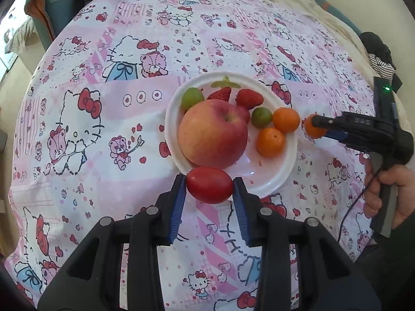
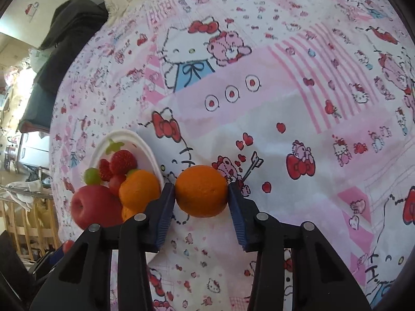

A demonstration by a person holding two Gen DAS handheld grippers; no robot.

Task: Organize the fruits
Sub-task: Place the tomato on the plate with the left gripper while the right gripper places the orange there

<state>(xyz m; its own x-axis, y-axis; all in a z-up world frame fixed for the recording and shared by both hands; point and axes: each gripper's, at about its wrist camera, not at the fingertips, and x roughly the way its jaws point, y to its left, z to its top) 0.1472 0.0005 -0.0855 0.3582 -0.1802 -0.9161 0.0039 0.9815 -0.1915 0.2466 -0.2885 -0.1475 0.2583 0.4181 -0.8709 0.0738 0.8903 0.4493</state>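
Note:
A white plate [image 1: 275, 176] on the Hello Kitty cloth holds a big red apple [image 1: 212, 133], two strawberries [image 1: 249, 98], two green grapes [image 1: 192, 98] and two small oranges [image 1: 271, 142]. My left gripper [image 1: 210, 186] is shut on a red tomato [image 1: 209, 185] at the plate's near rim. My right gripper [image 2: 201, 191] is shut on a small orange [image 2: 201, 190] just right of the plate [image 2: 145, 142]; it also shows in the left wrist view [image 1: 315, 127].
The cloth [image 1: 116, 129] covers a round table. Dark clothes [image 1: 381, 54] lie at its far right edge. A teal chair [image 1: 52, 5] stands at the back left. A wooden rack [image 2: 33, 223] and room clutter are beyond the table.

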